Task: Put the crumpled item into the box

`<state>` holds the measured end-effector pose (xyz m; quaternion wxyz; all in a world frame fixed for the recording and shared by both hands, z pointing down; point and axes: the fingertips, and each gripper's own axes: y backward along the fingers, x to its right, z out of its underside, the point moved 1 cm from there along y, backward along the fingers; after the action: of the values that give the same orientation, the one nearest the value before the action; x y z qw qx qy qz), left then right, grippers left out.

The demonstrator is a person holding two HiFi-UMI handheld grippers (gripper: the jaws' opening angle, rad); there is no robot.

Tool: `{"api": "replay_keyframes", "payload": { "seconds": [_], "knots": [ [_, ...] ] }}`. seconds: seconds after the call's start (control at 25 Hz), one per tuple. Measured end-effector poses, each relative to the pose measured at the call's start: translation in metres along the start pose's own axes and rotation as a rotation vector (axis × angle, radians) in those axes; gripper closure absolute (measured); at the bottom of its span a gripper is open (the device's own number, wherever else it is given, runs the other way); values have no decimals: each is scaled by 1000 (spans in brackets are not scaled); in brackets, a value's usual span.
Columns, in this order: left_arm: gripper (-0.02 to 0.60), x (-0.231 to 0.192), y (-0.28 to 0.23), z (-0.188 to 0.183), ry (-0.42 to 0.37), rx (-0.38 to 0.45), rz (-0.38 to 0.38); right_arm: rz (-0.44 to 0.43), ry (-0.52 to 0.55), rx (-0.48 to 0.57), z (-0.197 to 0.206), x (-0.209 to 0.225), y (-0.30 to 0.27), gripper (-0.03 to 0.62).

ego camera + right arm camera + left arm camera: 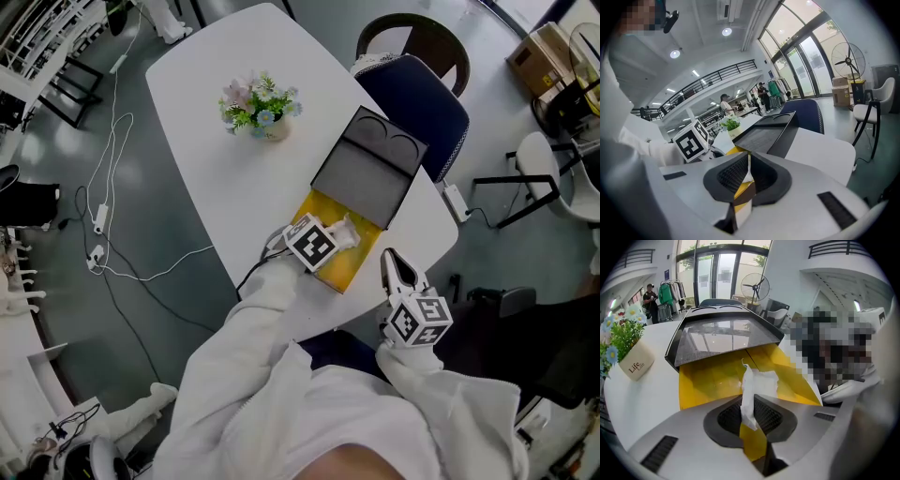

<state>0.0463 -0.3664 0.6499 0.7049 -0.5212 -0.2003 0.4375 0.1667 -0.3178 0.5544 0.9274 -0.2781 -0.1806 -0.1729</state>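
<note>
A yellow box (354,269) with its dark lid (367,172) swung open lies at the near edge of the white table (225,178). My left gripper (337,235) hangs over the box's inside, shut on a crumpled white tissue (347,230). In the left gripper view the tissue (759,383) sticks up from between the jaws of the left gripper (749,401), with the yellow box floor (708,376) right below and the lid (722,341) beyond. My right gripper (394,261) is off the table's near right corner, shut and empty (746,171).
A small pot of flowers (258,108) stands on the table behind the box. A blue chair (422,108) is pushed in at the table's right side. Cables (112,187) trail over the floor to the left. A floor fan (755,287) stands far off.
</note>
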Motion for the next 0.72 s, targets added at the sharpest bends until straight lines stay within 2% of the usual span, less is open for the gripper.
{"api": "replay_keyframes", "payload": {
  "seconds": [0.36,0.52,0.72],
  "knots": [
    [493,0,6,2,-5,51,-47,-18,-8,3,2,-6,2,553],
    [419,2,7,6,-29,36,-64,-22,-10,12,0,-7,3,553],
    [391,2,9,9,-45,31,-116,-35,-7,19,-2,-11,6,553]
  ]
}}
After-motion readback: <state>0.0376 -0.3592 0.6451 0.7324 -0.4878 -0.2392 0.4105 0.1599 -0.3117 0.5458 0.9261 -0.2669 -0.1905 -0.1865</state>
